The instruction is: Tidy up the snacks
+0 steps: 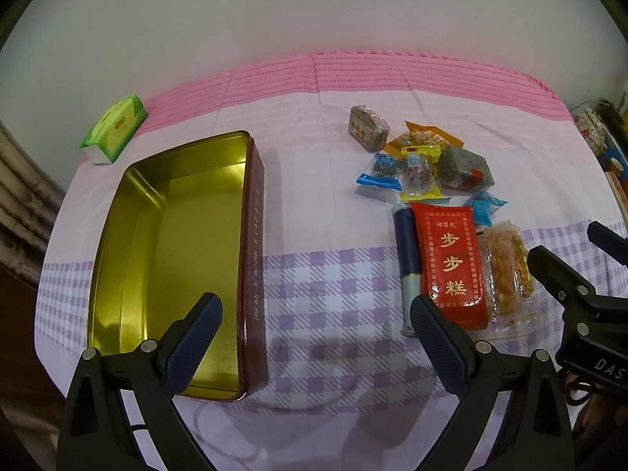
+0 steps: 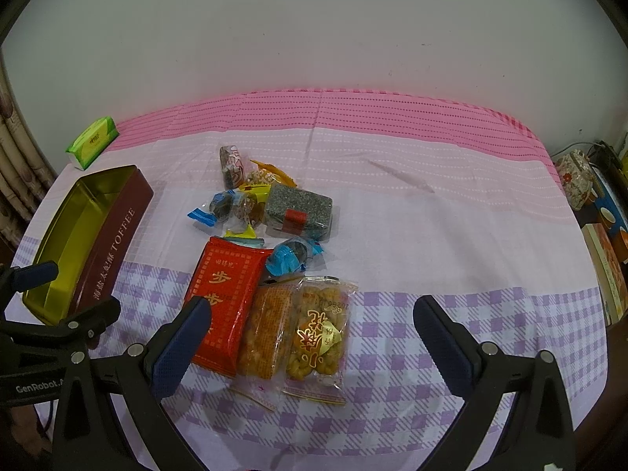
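The blue tube (image 1: 407,251) is showing only in the left wrist view, where it is lying just beside the red packet (image 1: 451,263); the left gripper's right finger (image 1: 435,337) is covering its near end. In the right wrist view the right gripper's left finger (image 2: 184,337) is hiding the red packet's near corner. The small wrapped sweets (image 2: 235,208) at the far end of the pile are overlapping and are hard to tell apart. Clutter at the right edge of both views is being cut off by the lens.

The tin (image 1: 251,243) is standing open on the left of the checked cloth (image 2: 431,216), well apart from the snacks; its gold inside is showing nothing in it, and its dark red wall is reading TOFFEE. A green tissue pack (image 1: 115,127) is lying beyond it near the wall.

The snacks are sitting in 1 loose pile on the cloth: the red packet, 2 clear bags of golden fried pieces (image 2: 318,329) touching it, and a grey speckled block (image 2: 298,208).

The left gripper (image 1: 314,325) is hovering between tin and pile with its fingers spread wide, holding nothing. The right gripper (image 2: 310,333) is gaping wide too, empty, over the near end of the pile
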`<state>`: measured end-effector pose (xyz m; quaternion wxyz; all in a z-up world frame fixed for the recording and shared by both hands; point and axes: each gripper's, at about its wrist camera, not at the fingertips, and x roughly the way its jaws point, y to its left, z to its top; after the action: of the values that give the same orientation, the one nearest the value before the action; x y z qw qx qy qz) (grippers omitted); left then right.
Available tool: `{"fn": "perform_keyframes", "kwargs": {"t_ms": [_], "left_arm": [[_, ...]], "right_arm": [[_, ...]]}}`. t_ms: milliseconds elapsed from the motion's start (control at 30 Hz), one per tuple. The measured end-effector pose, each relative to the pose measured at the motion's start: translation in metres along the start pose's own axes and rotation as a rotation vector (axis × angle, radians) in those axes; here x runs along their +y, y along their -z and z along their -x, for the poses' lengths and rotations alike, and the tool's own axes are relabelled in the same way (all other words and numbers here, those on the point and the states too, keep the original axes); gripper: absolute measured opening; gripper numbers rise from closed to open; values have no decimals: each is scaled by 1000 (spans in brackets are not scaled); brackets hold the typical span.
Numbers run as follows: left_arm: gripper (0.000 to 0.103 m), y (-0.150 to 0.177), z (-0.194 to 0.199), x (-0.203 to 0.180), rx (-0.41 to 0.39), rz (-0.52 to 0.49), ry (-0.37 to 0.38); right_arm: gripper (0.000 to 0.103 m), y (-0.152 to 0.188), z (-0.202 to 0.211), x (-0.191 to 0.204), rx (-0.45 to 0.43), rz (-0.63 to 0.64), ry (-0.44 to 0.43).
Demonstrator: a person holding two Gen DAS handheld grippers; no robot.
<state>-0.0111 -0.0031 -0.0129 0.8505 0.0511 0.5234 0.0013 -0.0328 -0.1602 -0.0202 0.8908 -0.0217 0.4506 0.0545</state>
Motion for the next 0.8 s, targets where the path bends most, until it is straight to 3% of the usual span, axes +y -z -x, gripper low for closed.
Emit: {"fn": "perform_keyframes", "kwargs": {"t_ms": [300, 633, 800], "left_arm": [[97, 0, 2, 4, -2, 1, -2], [97, 0, 2, -4, -5, -16, 1], [97, 0, 1, -7, -4, -25, 4]], "right_arm": [[92, 5, -7, -10, 28, 1, 7], [70, 16, -25, -28, 105, -5, 22], [68, 18, -38, -31, 138, -23, 3]]}}
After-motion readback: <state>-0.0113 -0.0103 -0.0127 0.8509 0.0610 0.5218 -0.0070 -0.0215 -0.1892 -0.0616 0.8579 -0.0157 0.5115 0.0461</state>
